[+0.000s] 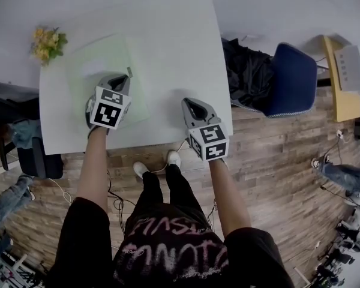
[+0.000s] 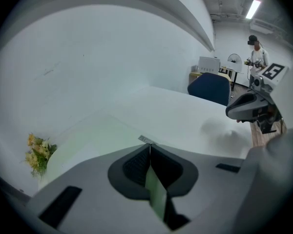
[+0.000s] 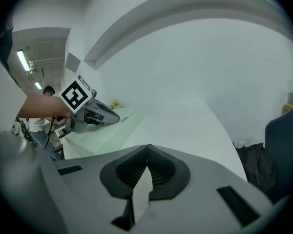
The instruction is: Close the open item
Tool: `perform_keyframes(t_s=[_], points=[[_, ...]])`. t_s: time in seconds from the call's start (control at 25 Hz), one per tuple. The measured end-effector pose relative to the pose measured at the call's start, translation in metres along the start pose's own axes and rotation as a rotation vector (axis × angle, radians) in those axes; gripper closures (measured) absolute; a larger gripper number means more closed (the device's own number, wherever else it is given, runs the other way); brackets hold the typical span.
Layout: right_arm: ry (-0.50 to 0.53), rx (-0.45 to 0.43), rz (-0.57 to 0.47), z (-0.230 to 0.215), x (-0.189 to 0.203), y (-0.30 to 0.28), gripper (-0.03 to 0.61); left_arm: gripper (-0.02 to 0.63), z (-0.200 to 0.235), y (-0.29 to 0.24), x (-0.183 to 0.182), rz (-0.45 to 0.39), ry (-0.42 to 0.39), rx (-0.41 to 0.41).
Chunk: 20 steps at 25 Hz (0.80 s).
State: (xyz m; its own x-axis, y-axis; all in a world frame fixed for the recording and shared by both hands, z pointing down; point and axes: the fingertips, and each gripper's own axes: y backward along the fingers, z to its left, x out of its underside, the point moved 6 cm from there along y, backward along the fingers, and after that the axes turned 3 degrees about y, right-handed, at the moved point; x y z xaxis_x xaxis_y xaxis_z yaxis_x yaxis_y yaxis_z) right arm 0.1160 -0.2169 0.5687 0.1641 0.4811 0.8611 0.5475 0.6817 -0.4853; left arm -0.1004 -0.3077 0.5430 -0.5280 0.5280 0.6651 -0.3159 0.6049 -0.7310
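Note:
A flat pale green folder [image 1: 99, 65] lies on the white table [image 1: 174, 47], its cover down flat. A small grey tab [image 1: 130, 72] sticks out at its right edge. My left gripper [image 1: 126, 81] hovers over the folder's near right part, jaws shut, tips right at that tab [image 2: 145, 139]; I cannot tell whether they pinch it. My right gripper [image 1: 189, 104] is over the table's near right corner, jaws shut with nothing between them. The right gripper view shows the folder [image 3: 107, 133] and the left gripper [image 3: 95, 115] on it.
Yellow flowers [image 1: 47, 42] sit at the table's far left corner. A blue chair [image 1: 294, 80] with a black bag [image 1: 249, 71] stands right of the table. A person [image 2: 256, 52] stands in the background. The table's near edge is just behind both grippers.

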Motion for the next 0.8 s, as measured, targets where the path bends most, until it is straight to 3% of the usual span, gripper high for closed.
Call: perform_keyframes(t_s=[0.2, 0.6, 0.8], points=[[-0.007, 0.005, -0.002, -0.004, -0.001, -0.002, 0.566, 0.609, 0.003, -0.005, 0.007, 0.05, 0.068, 0.045], [-0.014, 0.012, -0.002, 0.0, -0.001, 0.001, 0.566, 0.611, 0.004, -0.007, 0.011, 0.039, 0.079, 0.068], [-0.015, 0.017, -0.015, 0.004, -0.004, 0.005, 0.566, 0.61, -0.003, 0.002, 0.006, -0.003, -0.009, 0.008]])
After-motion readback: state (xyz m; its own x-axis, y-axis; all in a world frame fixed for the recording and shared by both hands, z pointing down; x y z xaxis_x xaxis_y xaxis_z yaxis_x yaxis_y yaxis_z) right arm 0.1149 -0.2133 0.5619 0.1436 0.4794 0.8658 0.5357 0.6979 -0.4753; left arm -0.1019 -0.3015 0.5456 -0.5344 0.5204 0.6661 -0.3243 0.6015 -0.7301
